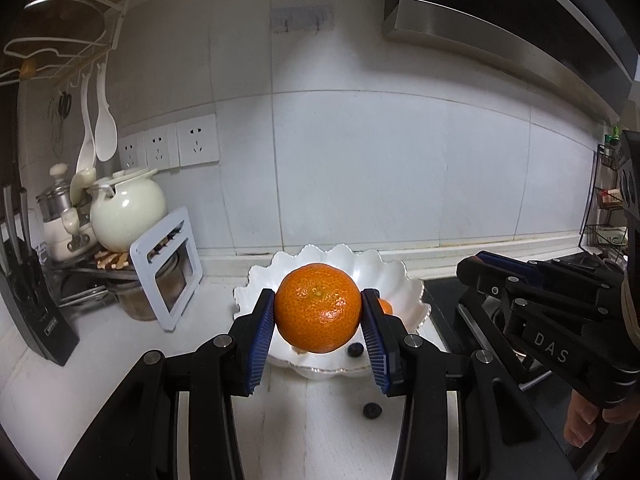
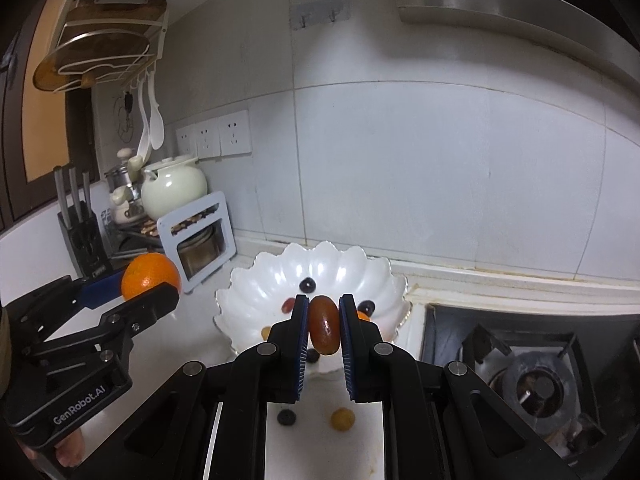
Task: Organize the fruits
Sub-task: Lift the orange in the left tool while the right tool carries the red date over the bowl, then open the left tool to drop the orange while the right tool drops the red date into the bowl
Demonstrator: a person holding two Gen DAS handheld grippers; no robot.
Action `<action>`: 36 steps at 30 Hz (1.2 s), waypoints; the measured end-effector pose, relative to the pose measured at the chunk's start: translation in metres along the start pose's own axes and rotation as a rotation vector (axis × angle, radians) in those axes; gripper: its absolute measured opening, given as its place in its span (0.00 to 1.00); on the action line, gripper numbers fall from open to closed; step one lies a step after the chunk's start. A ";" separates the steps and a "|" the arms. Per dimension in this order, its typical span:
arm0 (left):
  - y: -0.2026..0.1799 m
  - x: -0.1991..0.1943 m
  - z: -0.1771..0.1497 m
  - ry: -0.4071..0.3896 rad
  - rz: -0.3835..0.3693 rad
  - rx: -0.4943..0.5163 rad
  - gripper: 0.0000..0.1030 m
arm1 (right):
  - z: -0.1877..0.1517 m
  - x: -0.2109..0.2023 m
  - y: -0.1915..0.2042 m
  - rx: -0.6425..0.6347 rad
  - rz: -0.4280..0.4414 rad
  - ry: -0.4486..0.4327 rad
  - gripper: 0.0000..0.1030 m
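My left gripper (image 1: 319, 310) is shut on an orange mandarin (image 1: 318, 307), held in the air in front of the white scalloped bowl (image 1: 388, 270). The same mandarin (image 2: 150, 274) shows at the left of the right wrist view, between the left gripper's fingers. My right gripper (image 2: 324, 330) is shut on a small reddish-brown oval fruit (image 2: 323, 330), above the near rim of the bowl (image 2: 256, 276). Dark grapes (image 2: 307, 285) and other small fruits lie in the bowl. A dark berry (image 2: 286, 417) and a yellow round fruit (image 2: 342, 419) lie on the counter below my right gripper.
A cream teapot (image 1: 126, 216), a white rack (image 1: 168, 264) and a knife block (image 1: 30, 288) stand at the left. A gas stove (image 2: 532, 384) lies to the right of the bowl. A dark berry (image 1: 372, 410) rests on the counter. The tiled wall runs behind.
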State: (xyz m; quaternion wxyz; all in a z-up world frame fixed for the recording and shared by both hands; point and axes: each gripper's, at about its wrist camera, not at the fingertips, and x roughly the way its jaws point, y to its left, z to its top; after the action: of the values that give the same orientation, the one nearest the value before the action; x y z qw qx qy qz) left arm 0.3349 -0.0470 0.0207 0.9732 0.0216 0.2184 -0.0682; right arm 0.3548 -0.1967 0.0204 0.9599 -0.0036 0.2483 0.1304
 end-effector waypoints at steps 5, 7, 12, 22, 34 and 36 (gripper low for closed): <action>0.002 0.013 0.009 0.005 -0.003 -0.002 0.41 | 0.012 0.012 -0.001 0.001 0.005 0.003 0.16; 0.003 0.020 0.013 0.009 -0.005 -0.003 0.41 | 0.017 0.019 -0.001 0.005 0.017 0.007 0.16; 0.009 0.040 0.023 0.035 -0.013 -0.021 0.41 | 0.030 0.033 -0.003 -0.004 0.022 -0.001 0.16; 0.021 0.083 0.039 0.109 -0.011 -0.054 0.41 | 0.052 0.078 -0.010 -0.010 0.023 0.057 0.16; 0.027 0.139 0.046 0.231 0.002 -0.056 0.41 | 0.057 0.138 -0.015 -0.039 0.035 0.164 0.16; 0.027 0.149 0.045 0.252 0.002 -0.058 0.41 | 0.057 0.146 -0.018 -0.037 0.041 0.186 0.16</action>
State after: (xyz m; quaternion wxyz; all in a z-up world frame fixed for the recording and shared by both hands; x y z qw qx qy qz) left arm 0.4913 -0.0414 -0.0021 0.9383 0.0018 0.3409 -0.0576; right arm 0.5097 -0.1733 -0.0005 0.9296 -0.0285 0.3338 0.1537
